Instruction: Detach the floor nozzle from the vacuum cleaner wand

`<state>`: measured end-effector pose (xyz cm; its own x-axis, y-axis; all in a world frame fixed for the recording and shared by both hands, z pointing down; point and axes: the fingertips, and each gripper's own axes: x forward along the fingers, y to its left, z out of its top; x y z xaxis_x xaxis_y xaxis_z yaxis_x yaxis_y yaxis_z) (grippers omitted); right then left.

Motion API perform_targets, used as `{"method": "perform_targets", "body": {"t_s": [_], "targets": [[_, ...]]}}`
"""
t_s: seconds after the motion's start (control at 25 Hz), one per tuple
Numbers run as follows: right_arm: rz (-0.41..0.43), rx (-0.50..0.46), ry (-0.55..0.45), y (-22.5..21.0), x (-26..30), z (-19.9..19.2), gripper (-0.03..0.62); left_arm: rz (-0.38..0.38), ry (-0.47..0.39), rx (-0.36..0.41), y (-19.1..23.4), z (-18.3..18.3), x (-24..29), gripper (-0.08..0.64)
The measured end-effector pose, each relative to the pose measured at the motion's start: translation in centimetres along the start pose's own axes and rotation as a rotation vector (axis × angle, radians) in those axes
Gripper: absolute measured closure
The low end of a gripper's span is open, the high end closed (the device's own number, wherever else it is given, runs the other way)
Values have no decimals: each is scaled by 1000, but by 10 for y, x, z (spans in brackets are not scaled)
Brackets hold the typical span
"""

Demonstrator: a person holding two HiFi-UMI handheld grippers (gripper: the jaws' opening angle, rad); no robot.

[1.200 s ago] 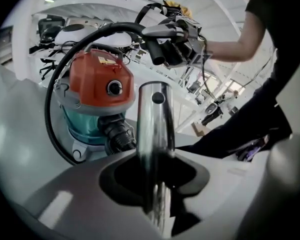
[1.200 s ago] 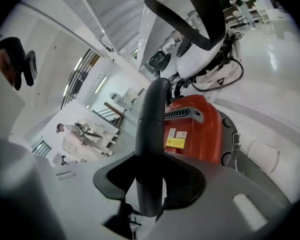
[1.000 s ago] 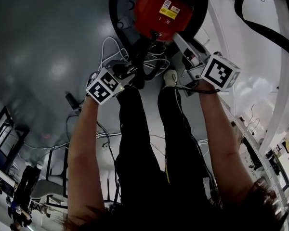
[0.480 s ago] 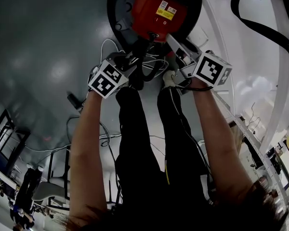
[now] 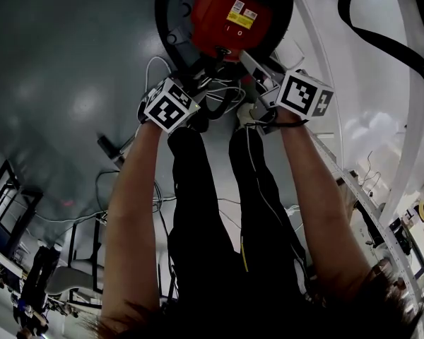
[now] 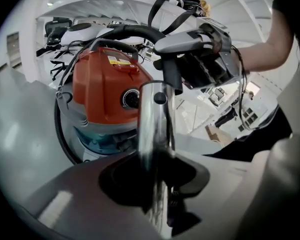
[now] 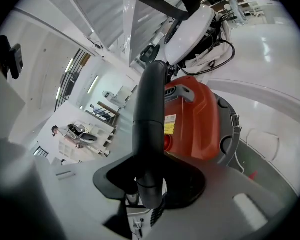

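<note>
Left gripper: jaws about half closed and clamped on the chrome wand. They press it from both sides, low on the length that shows.
Right gripper: jaws set wider and clamped round the black handle tube, close to its lower end. In the left gripper view this gripper sits up and to the right of the wand's top.
Wand, place: between the left jaws, just in front of the orange vacuum cleaner body and beyond the person's legs.
Wand, axis: the long axis runs straight away from the left jaws, up the middle of the left gripper view, leaning slightly right. Its upper end meets a black collar under the handle tube.
Handle tube, axis: it rises from the right jaws along the right gripper's line of sight, with a seam across it partway up. It bends at the top in front of white equipment.
Hose: black, curving round the vacuum cleaner body's left side in the head view.
Floor nozzle: cannot be made out in any view.
Head view: the left marker cube and right marker cube sit side by side near the vacuum cleaner body. Both grippers point toward the body, with white cables between them. The wand is hard to pick out here.
</note>
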<state>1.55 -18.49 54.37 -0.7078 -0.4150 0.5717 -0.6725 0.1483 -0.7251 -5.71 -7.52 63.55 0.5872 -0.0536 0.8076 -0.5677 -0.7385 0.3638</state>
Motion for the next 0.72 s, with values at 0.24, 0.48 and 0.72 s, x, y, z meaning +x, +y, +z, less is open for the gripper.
{"method": "perform_targets", "body": {"t_s": [0.24,0.48,0.72], "targets": [[-22,-5,12,-12,3,-5,445,66,2,-49,28,11,7,420],[-28,4,6,-14,6,-8,443,107,-69,-72,49,44,7,419],[-27,14,4,-15,8,-9,442,239,-135,-178,77,59,-2,394]]}}
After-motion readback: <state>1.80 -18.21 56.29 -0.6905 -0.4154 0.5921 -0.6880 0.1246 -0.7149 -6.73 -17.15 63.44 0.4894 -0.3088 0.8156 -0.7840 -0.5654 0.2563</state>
